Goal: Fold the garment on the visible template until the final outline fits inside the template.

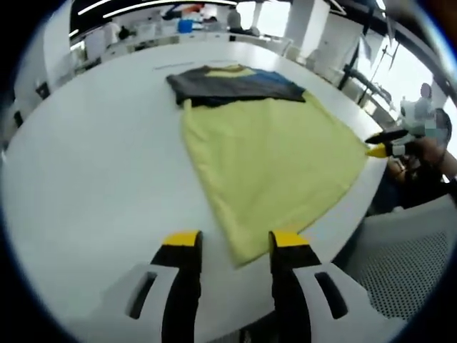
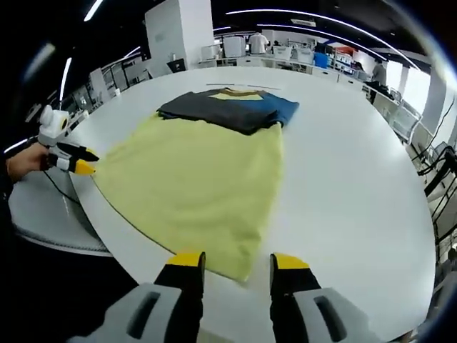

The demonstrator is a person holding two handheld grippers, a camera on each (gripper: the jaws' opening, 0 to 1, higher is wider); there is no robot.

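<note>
A yellow garment [image 1: 271,161] lies flat on the white round table [image 1: 107,164]. Its far end is dark grey and blue [image 1: 235,84], folded across. My left gripper [image 1: 235,239] is open, and its yellow-tipped jaws flank the garment's near hem corner [image 1: 244,256]. The right gripper [image 1: 378,148] comes in from the right at the other hem corner. In the right gripper view the same garment [image 2: 196,179] spreads ahead. My right gripper [image 2: 238,261] is open around its near corner [image 2: 241,270]. The left gripper [image 2: 78,166] sits at the far-left corner, held by a hand [image 2: 21,161].
A thin dark line [image 2: 235,86] marks the table beyond the garment. A grey mesh chair [image 1: 407,264] stands past the table edge at lower right. A person [image 1: 428,153] sits by that edge. Desks and shelves [image 2: 285,50] line the far room.
</note>
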